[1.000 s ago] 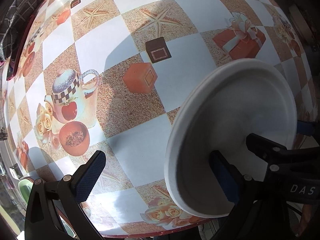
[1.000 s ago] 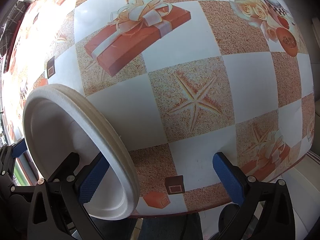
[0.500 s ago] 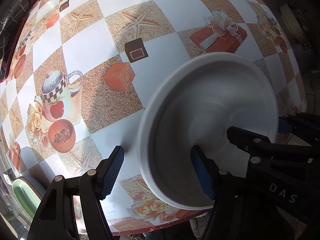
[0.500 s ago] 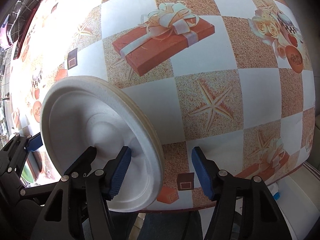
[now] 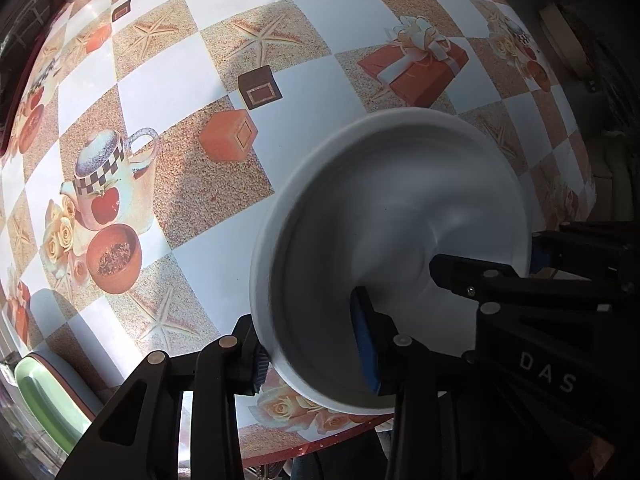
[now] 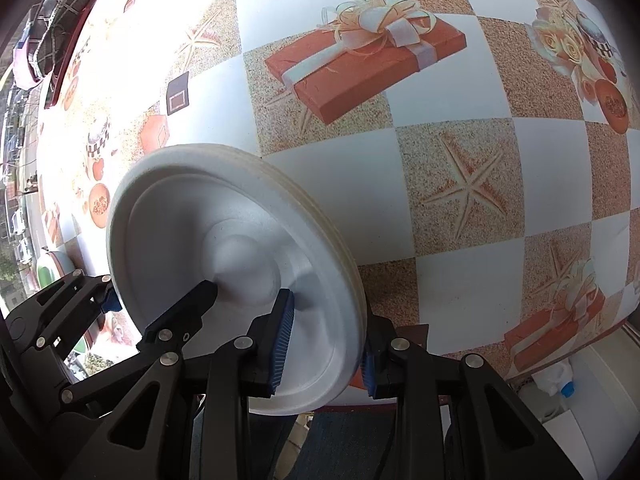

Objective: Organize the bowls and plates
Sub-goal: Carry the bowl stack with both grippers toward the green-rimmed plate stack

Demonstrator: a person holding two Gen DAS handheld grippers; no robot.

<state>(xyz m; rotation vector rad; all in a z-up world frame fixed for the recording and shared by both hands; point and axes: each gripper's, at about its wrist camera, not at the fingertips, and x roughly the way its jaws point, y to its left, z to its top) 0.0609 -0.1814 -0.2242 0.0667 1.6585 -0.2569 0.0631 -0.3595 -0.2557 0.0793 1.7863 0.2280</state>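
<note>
Since a second ago both grippers have narrowed from wide open onto the white foam plates (image 5: 400, 248), which stand on edge over the near rim of the table (image 5: 328, 92).

A pale green dish (image 5: 44, 404) sits off the table edge at 8 o'clock in the left view; a white bottle with a blue cap (image 6: 560, 380) stands below the table at 4 o'clock in the right view. Nothing else lies on the printed cloth near the plates.

The left gripper (image 5: 316, 352) straddles the plates' lower rim at 6 o'clock, its blue pads (image 5: 366, 344) against each face, clamped on the stack. The right gripper (image 6: 326, 344) pinches the same stack at 6 o'clock of its view, one pad (image 6: 282, 340) inside the dished face, the other behind the layered rim. The plates fill 4 o'clock in the left view and 8 o'clock in the right.
</note>
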